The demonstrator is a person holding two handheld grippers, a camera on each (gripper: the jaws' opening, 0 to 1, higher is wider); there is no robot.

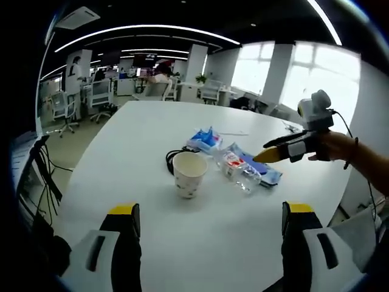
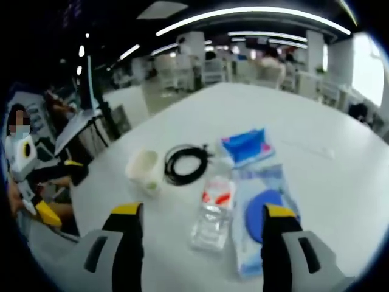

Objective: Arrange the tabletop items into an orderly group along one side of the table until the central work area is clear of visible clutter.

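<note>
A white paper cup (image 1: 189, 173) (image 2: 144, 170) stands mid-table on the white table (image 1: 134, 128) (image 2: 316, 121). Behind it lies a coiled black cable (image 1: 172, 160) (image 2: 185, 163). Beside them are a blue tissue pack (image 1: 205, 140) (image 2: 246, 146), a clear plastic bottle (image 1: 238, 169) (image 2: 213, 210) on its side, and a flat blue wipes pack (image 1: 267, 173) (image 2: 264, 213). My left gripper (image 1: 211, 208) (image 2: 59, 188) is open, short of the cup. My right gripper (image 2: 203, 212) (image 1: 273, 151) is open, its jaws either side of the bottle and wipes pack without touching them.
A hand (image 1: 331, 146) holds the right gripper at the table's right edge. Office chairs (image 1: 67, 109) and desks stand beyond the far edge. A dark monitor (image 2: 91, 79) rises off the table's left side. Bare tabletop lies near and far of the items.
</note>
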